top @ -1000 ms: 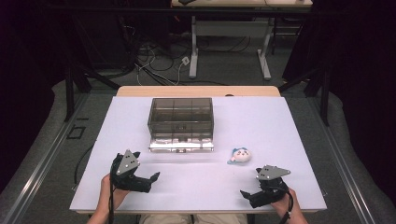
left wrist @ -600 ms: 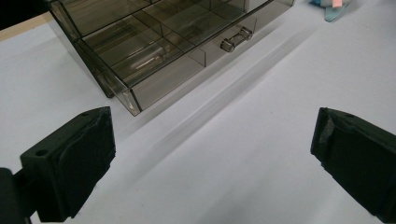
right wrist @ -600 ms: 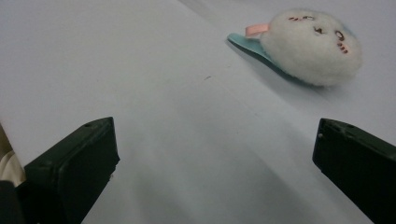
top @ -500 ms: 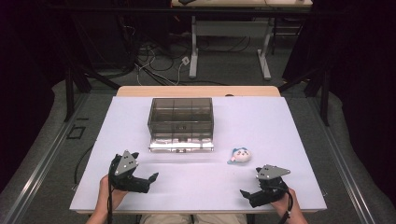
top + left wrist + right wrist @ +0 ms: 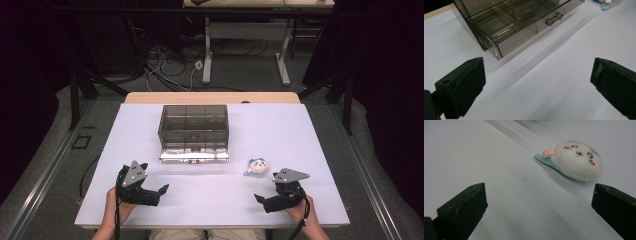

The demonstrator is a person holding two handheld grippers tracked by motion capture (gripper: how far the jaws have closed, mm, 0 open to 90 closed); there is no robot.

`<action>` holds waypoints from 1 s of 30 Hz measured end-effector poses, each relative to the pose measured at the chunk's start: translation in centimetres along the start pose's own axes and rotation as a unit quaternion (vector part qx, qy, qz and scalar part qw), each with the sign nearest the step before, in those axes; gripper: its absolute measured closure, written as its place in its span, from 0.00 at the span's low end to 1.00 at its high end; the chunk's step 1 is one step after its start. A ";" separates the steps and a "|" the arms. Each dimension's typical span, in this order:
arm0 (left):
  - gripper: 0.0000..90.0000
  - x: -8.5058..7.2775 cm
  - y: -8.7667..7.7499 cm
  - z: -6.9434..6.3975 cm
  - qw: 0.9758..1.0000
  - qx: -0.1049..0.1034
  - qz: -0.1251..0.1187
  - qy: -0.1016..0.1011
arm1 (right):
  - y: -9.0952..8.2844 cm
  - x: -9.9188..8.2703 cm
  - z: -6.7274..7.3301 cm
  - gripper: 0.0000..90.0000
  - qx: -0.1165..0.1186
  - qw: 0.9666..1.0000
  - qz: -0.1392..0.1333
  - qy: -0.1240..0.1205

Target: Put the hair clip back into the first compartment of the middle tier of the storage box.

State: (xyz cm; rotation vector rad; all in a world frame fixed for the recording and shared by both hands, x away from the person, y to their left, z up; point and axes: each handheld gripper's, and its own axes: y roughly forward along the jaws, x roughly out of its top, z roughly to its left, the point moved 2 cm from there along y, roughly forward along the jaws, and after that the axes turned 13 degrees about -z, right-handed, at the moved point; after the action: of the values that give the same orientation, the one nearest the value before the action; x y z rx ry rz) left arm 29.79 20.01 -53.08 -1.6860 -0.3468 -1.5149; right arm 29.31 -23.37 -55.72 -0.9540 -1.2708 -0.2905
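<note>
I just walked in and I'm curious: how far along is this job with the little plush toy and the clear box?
It looks barely begun. Done: the drawer of the clear box already stands pulled out. In hand: nothing; the left hand-held gripper and right hand-held gripper are both open and empty, the right one facing the plush toy on the table. Left, probably: picking up the toy and putting it in the drawer.

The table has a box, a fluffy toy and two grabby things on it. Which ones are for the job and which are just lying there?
For the job:
- left hand-held gripper, open
- right hand-held gripper, open
- fluffy white toy, nearest the right one
- smoky clear drawer box, drawer pulled out

Just lying about:
- cables on the floor
- desk legs behind the table
</note>
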 end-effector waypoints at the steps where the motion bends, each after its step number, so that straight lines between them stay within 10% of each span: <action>1: 0.00 0.0 0.0 0.0 1.000 0.001 0.000 0.000 | 0.0 0.1 -0.1 0.00 -0.003 1.000 0.004 0.000; 30: 0.00 -0.4 0.0 -0.1 1.000 0.001 0.007 0.003 | 5.1 3.1 -3.3 0.03 -0.051 0.998 0.022 0.041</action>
State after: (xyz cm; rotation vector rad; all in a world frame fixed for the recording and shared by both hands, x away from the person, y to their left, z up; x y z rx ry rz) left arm 29.57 20.09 -53.47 -1.6794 -0.3336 -1.5082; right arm 35.92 -21.78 -55.16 -1.0461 -1.1675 -0.3597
